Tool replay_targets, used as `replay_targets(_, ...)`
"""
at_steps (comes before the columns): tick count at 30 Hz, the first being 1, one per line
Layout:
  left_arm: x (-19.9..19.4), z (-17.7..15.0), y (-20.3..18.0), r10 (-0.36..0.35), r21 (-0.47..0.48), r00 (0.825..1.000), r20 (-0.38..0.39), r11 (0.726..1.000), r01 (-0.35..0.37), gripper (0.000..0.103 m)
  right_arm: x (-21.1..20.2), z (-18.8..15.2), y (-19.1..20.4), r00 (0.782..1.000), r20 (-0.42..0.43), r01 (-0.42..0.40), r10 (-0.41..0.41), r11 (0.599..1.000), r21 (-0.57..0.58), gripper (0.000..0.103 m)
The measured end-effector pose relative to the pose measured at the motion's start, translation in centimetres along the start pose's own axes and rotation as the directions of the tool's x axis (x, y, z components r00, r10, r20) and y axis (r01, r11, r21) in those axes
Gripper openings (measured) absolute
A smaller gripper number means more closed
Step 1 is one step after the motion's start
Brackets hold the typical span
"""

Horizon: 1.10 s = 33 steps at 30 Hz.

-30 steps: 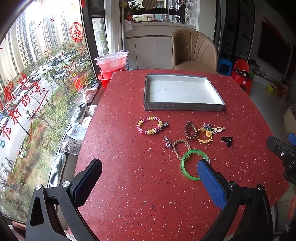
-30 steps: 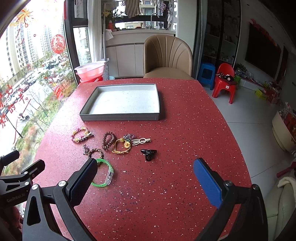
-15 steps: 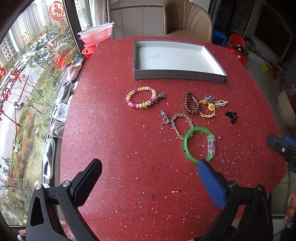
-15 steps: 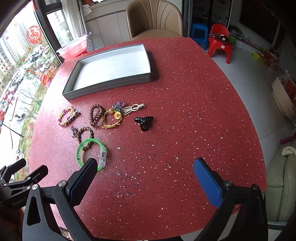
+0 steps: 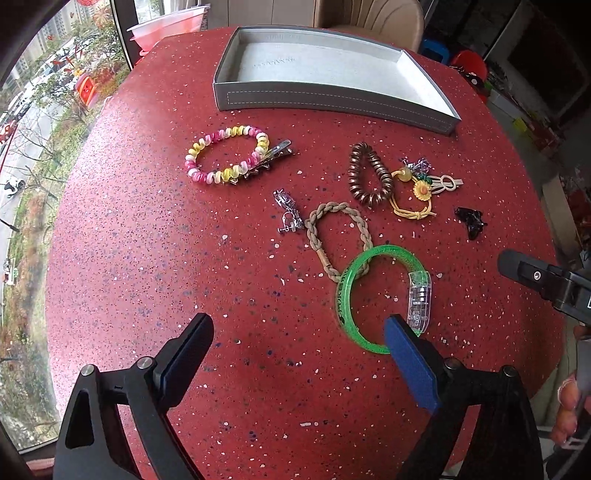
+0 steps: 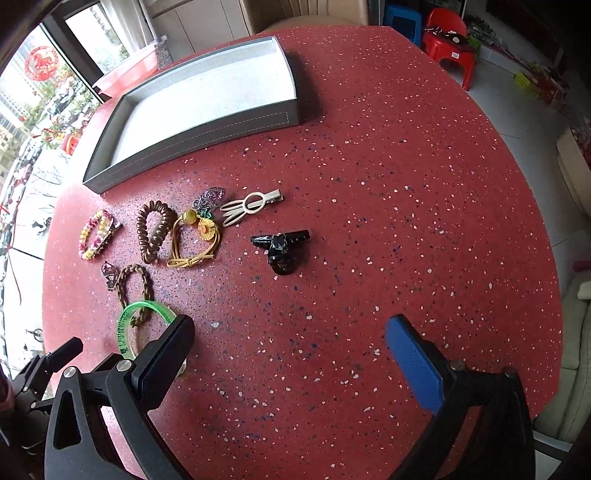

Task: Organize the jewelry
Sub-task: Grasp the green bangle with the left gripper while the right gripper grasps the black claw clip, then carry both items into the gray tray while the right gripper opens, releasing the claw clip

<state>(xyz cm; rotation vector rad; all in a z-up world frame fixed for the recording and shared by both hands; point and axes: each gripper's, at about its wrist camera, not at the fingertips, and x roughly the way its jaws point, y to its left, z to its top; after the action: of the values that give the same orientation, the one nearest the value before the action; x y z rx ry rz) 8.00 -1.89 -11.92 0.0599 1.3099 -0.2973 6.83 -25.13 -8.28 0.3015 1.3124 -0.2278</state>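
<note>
Several jewelry pieces lie on the red table in front of a grey tray (image 5: 332, 99) (image 6: 192, 133). A pink and yellow bead bracelet (image 5: 225, 158) (image 6: 94, 234), a brown coil tie (image 5: 369, 173) (image 6: 153, 229), a braided bracelet (image 5: 340, 236) (image 6: 135, 286), a green bangle (image 5: 380, 295) (image 6: 127, 325), a yellow flower tie (image 5: 413, 199) (image 6: 195, 240), a cream clip (image 6: 251, 205) and a black claw clip (image 5: 471, 221) (image 6: 280, 247). My left gripper (image 5: 299, 350) is open above the table, its right finger over the bangle's near edge. My right gripper (image 6: 291, 354) is open, short of the black clip.
Pink and red bowls (image 5: 166, 29) stand at the table's far left by the window. A beige chair (image 5: 369, 14) is behind the tray. A red stool (image 6: 448, 40) stands on the floor at the right. The table edge curves close on the right.
Both grippers have tilted down and moved closer to the table and the jewelry. Both stay open. Nothing on the table has moved.
</note>
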Motion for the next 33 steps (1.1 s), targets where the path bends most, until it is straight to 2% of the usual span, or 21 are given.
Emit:
replay_targets(2,0.9,0.1,-0.3,0.006,-0.01,1.0,-0.026,1.0,-0.006,0.101,0.7,1.0,0.4,1.0,-0.006,-0.003,0.002,1.0,-0.004,0.103)
replay_targets(4,1.1,0.2,-0.5,0.012,-0.018,1.0,-0.017,1.0,-0.013,0.101,1.5,2.0,0.7,1.0,-0.008,-0.015,0.015,1.0,-0.004,0.102)
replay_targets(6,1.2,0.4,-0.9,0.016,-0.022,1.0,-0.005,1.0,-0.016,0.095,2.3,2.7,1.0,1.0,-0.02,-0.01,0.01,1.0,-0.012,0.1)
replay_targets(8,1.7,0.5,-1.3,0.022,-0.024,1.0,-0.005,0.999,-0.022,0.091,3.2,3.1,1.4,0.999,-0.036,-0.009,0.008,1.0,-0.018,0.088)
replay_targets(9,1.8,0.5,-1.5,0.025,-0.029,1.0,-0.004,0.999,-0.025,0.091,3.7,3.3,1.5,0.999,-0.052,-0.015,0.014,1.0,-0.016,0.086)
replay_targets(11,2.0,0.5,-2.0,0.04,-0.026,0.999,0.001,0.999,-0.04,0.082,4.5,3.6,1.4,0.997,-0.076,-0.026,0.026,1.0,-0.004,0.075)
replay_targets(13,2.2,0.6,-2.7,0.053,-0.016,0.999,0.003,0.998,-0.053,0.078,4.9,3.8,1.5,0.997,-0.078,-0.028,0.028,1.0,0.002,0.073)
replay_targets(14,2.2,0.6,-2.9,0.051,-0.017,0.999,0.002,0.999,-0.051,0.072,4.9,4.0,1.7,0.997,-0.075,-0.03,0.03,1.0,0.0,0.069)
replay_targets(16,2.3,0.7,-3.4,0.063,-0.007,0.998,0.002,0.998,-0.063,0.066,5.1,4.2,1.9,0.996,-0.077,-0.033,0.033,0.999,-0.002,0.064)
replay_targets(21,2.8,1.0,-4.9,0.117,0.023,0.993,0.009,0.993,-0.117,0.039,5.3,5.1,2.1,0.996,-0.082,-0.042,0.04,0.999,-0.014,0.043)
replay_targets(22,2.6,0.9,-4.9,0.121,0.026,0.993,0.007,0.992,-0.121,0.032,5.0,4.6,1.3,0.996,-0.081,-0.046,0.045,0.999,-0.013,0.035)
replay_targets(23,2.4,0.8,-4.9,0.115,0.028,0.993,0.004,0.993,-0.115,0.025,5.0,4.8,1.1,0.996,-0.081,-0.049,0.048,0.999,-0.01,0.022)
replay_targets(24,2.4,0.9,-4.9,0.107,0.029,0.994,0.001,0.994,-0.107,0.025,5.0,4.8,0.9,0.995,-0.082,-0.058,0.058,0.998,-0.005,0.019)
replay_targets(33,-0.1,0.7,-2.7,0.017,0.016,1.0,-0.01,1.0,-0.017,0.025,3.3,4.9,-2.1,0.989,-0.064,-0.131,0.132,0.991,0.015,0.019)
